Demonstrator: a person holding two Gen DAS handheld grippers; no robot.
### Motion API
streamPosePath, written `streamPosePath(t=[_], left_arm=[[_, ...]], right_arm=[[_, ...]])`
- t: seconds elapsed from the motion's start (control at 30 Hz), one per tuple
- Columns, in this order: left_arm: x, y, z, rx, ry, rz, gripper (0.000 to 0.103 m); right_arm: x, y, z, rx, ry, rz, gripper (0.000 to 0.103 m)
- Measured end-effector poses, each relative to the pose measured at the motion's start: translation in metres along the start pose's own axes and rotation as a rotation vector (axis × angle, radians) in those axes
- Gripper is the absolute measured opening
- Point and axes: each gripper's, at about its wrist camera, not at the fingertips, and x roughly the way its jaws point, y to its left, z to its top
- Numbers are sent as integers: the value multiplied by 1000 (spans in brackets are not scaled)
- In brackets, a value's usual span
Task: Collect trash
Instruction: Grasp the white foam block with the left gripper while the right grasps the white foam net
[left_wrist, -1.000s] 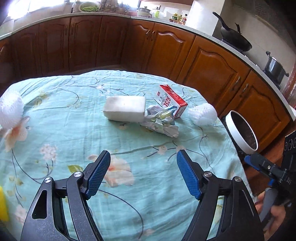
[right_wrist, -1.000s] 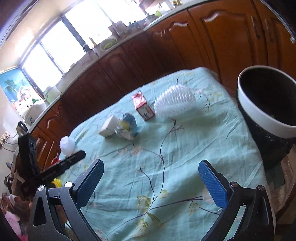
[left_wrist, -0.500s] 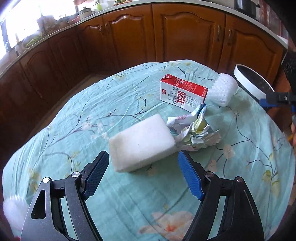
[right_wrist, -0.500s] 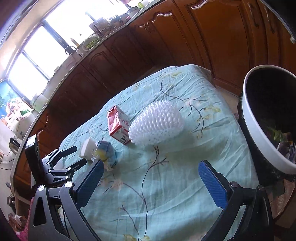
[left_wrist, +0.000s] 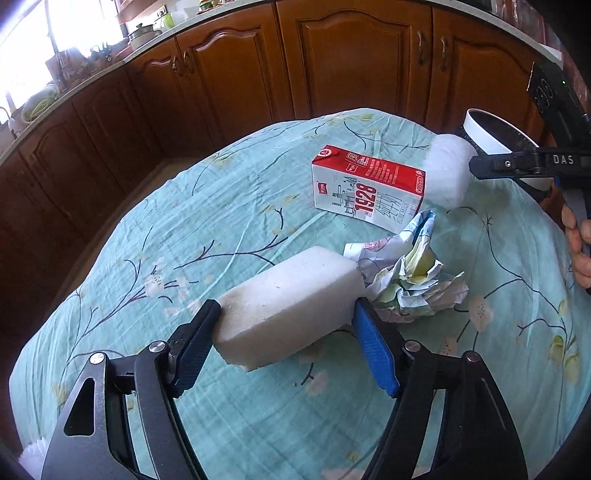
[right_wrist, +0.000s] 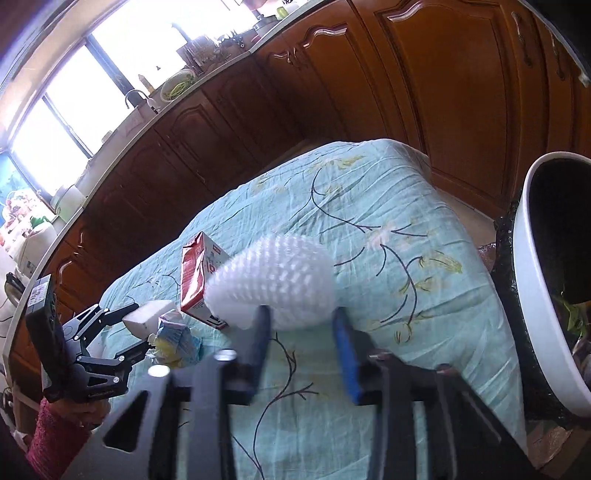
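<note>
Left gripper (left_wrist: 286, 326) fingers just closed onto the foam block (left_wrist: 291, 306); right gripper (right_wrist: 301, 325) fingers just pinched the foam net (right_wrist: 275, 282). I see both beside the milk carton (left_wrist: 369, 188) on the bench (left_wrist: 258, 424).

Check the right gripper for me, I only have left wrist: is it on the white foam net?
Observer: Yes. The right gripper has just been closing its jaws, and the foam net is between the pads. The picture is blurred.
Operator: Where's the bin from there?
Observer: The bin stands just off the table edge, on that gripper's right, with its mouth open.
Operator: Empty?
Observer: No, some scraps already lie inside.
</note>
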Motion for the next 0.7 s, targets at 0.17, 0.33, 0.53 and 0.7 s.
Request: streamPosePath(t=[0.17,0.33,0.53,0.7], left_arm=[[-16,-6,-11,-75,-7,-10,69],[-48,-15,-24,-195,-38,-63,69],[-67,-23,-56,-455,2,-154,72],[-70,-34,-80,-593,12,-132,77]], right_arm=[[-20,6,-9,-44,-39,7,0],[-37,16,-8,-86,-78,-6,45],[-14,11,17,-49,-93,1,92],[21,-3,17,-1,7,22,23]])
